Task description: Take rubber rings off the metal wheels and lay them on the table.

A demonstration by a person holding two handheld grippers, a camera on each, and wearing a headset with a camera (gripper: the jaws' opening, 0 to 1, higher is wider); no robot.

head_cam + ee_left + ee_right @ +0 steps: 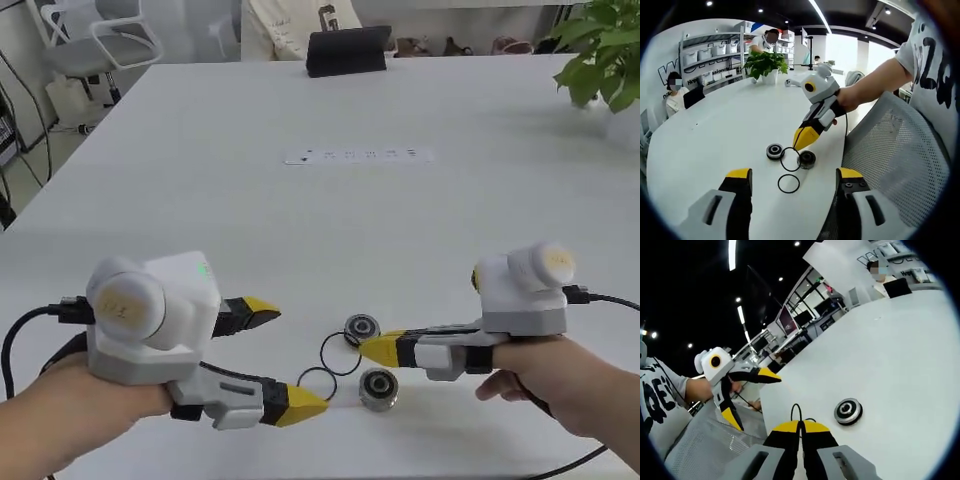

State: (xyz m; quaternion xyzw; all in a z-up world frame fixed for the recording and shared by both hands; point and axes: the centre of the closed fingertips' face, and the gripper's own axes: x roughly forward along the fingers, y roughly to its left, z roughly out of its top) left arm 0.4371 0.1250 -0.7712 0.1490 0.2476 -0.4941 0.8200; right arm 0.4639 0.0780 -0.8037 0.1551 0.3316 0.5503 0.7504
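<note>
The closed jaws of the right gripper (801, 423) hide most of the rubber ring (795, 406) they pinch, the plant (603, 52) is cut by the right edge, and the far white strip (358, 155) is too small to read.

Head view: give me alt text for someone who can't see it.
On a white table, the right gripper has its jaws shut on a rubber ring next to two small metal wheels. The left gripper hovers open near a second ring on the table.
</note>
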